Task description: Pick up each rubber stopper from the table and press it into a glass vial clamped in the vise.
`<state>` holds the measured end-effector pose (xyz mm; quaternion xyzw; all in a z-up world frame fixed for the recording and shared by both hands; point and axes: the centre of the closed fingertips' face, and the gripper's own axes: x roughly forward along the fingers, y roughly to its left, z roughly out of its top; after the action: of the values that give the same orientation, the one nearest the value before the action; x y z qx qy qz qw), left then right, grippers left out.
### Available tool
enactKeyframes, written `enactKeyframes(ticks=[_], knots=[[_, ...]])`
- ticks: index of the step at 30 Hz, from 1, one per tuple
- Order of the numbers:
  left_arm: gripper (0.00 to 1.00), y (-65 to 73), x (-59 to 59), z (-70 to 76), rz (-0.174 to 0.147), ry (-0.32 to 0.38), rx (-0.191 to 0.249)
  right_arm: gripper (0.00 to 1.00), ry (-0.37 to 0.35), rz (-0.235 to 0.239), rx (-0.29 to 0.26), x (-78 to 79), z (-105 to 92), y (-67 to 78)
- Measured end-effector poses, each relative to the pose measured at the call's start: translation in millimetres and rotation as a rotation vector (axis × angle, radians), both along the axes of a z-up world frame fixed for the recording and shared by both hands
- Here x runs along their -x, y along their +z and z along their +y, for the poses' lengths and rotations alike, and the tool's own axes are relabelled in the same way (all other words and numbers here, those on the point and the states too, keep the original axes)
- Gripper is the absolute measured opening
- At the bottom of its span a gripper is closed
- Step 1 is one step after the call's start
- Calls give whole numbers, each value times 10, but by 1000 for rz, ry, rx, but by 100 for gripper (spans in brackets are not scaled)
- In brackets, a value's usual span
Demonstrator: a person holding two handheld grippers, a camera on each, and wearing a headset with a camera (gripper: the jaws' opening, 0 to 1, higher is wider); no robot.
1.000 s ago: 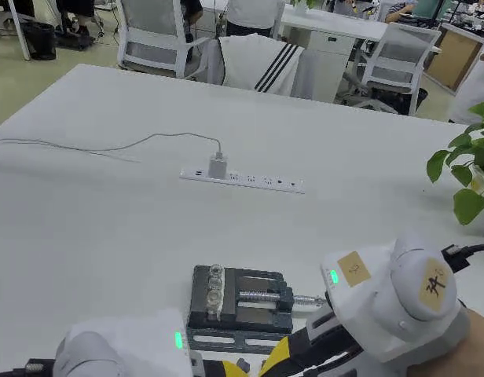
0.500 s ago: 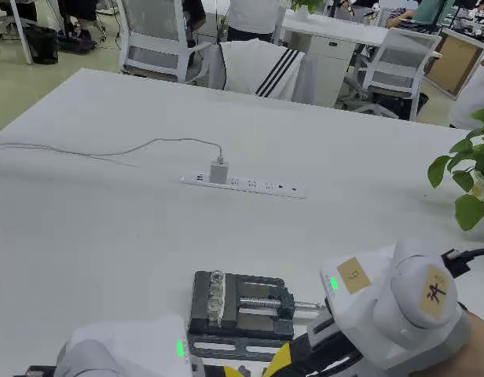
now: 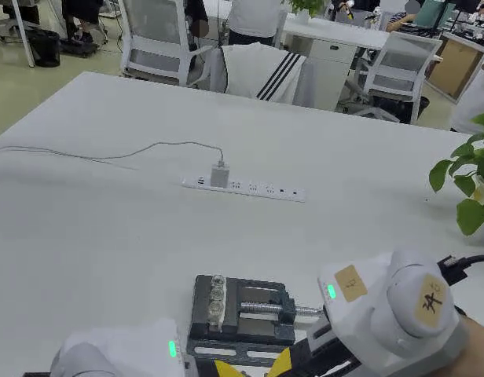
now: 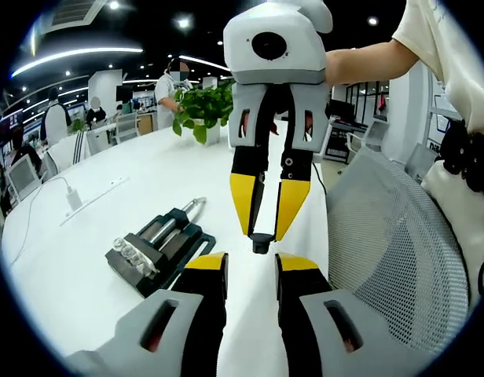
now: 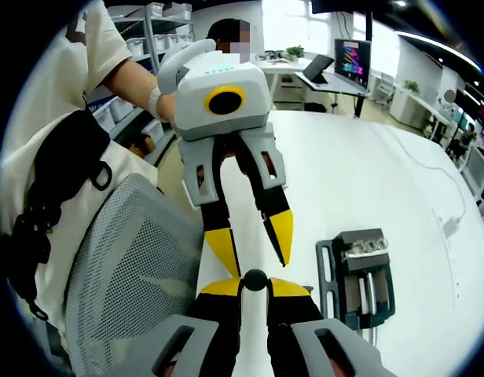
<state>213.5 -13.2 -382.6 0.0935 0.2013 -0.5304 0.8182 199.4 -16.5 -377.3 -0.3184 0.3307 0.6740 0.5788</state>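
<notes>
Pinching a small black rubber stopper (image 5: 254, 278) in the right tongs (image 5: 255, 287), yellow tips closed tight on it, near the front edge of the white worktop (image 3: 108, 228). Facing the left tongs (image 4: 251, 265) tip to tip, with those jaws spread apart and nothing between them, just short of the stopper. Resting beside them on the worktop, a dark vise (image 3: 250, 314) with three clear glass vials (image 3: 217, 294) clamped in a row, apart from the stopper. Lying farther back, a white power strip (image 3: 243, 183) with a grey cable (image 3: 108, 151) plugged in; off to the right, a green plant (image 3: 471, 214).
</notes>
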Motion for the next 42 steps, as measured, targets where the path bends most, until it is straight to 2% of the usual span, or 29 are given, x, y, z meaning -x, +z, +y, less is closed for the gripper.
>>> enactKeyframes(ticks=[2,6,9,16,18,20,21,25,26,31,36,42], knots=[[30,-29,-33,53,-9,26,-8,8,1,-5,7,-9,-15,-19],[52,-99,-101,178,-6,88,-25,8,-1,-5,15,-15,-34,-39],[65,-147,-155,304,-5,143,-33,8,-6,-3,21,-21,-49,-54],[80,-243,-246,564,4,245,-60,8,-6,-3,32,-26,-73,-79],[84,-268,-256,609,18,265,-62,8,-7,-3,33,-32,-79,-83],[87,-276,-277,664,14,290,-58,8,-7,-4,35,-36,-82,-87],[89,-287,-277,679,22,294,-57,8,-8,-3,37,-37,-85,-88],[98,-278,-300,739,43,352,-6,8,-13,-10,41,-63,-99,-97],[99,-274,-306,762,47,371,11,8,-14,-10,42,-66,-102,-100],[99,-281,-285,833,52,403,31,8,-15,-10,48,-82,-104,-115],[99,-293,-264,871,70,434,47,8,-16,-12,53,-112,-102,-135],[99,-239,-252,872,57,451,71,7,-22,-24,62,-203,-107,-153]])
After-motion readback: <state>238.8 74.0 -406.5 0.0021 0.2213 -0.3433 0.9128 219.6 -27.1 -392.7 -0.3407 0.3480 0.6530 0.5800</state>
